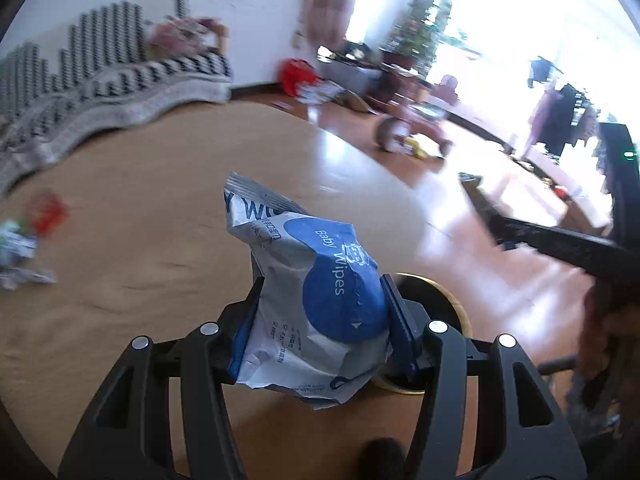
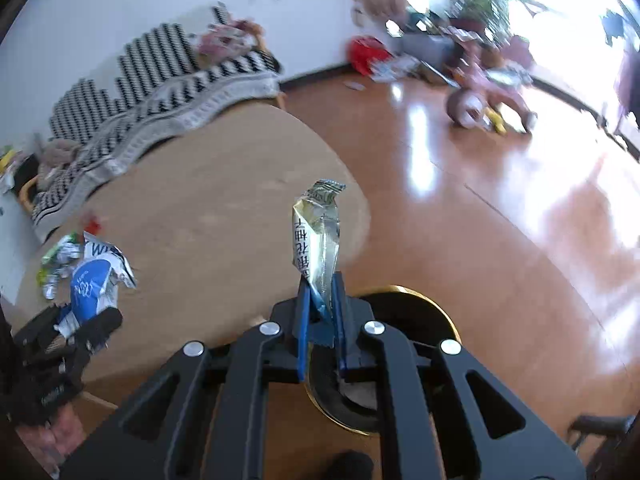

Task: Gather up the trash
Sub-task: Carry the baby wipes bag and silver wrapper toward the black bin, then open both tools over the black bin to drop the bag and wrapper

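Note:
My left gripper (image 1: 320, 312) is shut on a crumpled white and blue baby wipes packet (image 1: 316, 292) and holds it above a round tan table (image 1: 140, 240). The packet also shows at the left of the right wrist view (image 2: 94, 284), held by the left gripper (image 2: 76, 328). My right gripper (image 2: 322, 312) is shut on a slim gold and silver wrapper (image 2: 318, 240) that stands upright between the fingers. A black bin with a gold rim (image 2: 420, 312) sits on the floor right below both grippers; it also shows in the left wrist view (image 1: 444, 304).
More crumpled wrappers (image 1: 24, 240) lie at the table's left side, seen too in the right wrist view (image 2: 60, 260). A black-and-white patterned sofa (image 1: 100, 72) stands behind. A pink tricycle (image 2: 492, 92) and clutter (image 2: 368, 54) sit on the shiny wooden floor.

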Available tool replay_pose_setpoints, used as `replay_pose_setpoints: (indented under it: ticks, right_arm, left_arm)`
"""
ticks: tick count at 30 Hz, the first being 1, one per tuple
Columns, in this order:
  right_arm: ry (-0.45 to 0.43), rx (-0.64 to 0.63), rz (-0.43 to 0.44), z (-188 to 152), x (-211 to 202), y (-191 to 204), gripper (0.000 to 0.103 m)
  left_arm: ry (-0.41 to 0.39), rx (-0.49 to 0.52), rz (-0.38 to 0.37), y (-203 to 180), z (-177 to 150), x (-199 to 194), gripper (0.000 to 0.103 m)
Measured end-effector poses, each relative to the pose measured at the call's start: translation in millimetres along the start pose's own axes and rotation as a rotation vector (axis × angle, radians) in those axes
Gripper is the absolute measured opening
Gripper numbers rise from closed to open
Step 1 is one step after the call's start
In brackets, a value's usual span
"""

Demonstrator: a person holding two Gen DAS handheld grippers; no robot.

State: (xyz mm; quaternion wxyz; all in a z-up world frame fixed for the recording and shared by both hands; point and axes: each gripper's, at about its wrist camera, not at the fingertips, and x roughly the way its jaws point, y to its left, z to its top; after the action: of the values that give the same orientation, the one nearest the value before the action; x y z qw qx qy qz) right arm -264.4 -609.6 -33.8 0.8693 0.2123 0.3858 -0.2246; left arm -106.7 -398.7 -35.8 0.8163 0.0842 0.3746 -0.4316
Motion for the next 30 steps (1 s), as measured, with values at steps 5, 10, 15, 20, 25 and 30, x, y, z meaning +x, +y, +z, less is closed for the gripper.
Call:
replay_pose_setpoints:
  ticks: [5, 10, 15, 20, 25, 30]
  right_arm:
    - [0.146, 0.061, -0.038, -21.0, 24.9, -44.1, 0.011]
    - [0.258, 0.1, -0.043, -31.7, 48.7, -62.3, 0.011]
    - [0.277, 0.112, -0.041, -29.8, 56.4, -62.4, 0.011]
    - [0.272, 0.12, -0.034, -28.8, 53.5, -63.8, 0.011]
    - [0.26, 0.134, -0.038, -25.1, 53.1, -64.4, 0.011]
    - [0.251, 0.159, -0.044, -23.6, 52.0, -70.3, 0.034]
  left_arm:
    - [0.093, 0.055, -0.104, -68.2, -19.1, 53.9, 0.055]
    - [0.189, 0.05, -0.156, -97.3, -37.1, 93.5, 0.055]
    - [0.217, 0.058, -0.158, -106.7, -39.7, 111.9, 0.055]
    - [0.228, 0.065, -0.162, -104.5, -38.2, 118.9, 0.055]
    - [0.236, 0.074, -0.173, -108.5, -32.9, 126.7, 0.058]
    - [0.225, 0.071, -0.17, -110.5, -29.9, 124.1, 0.077]
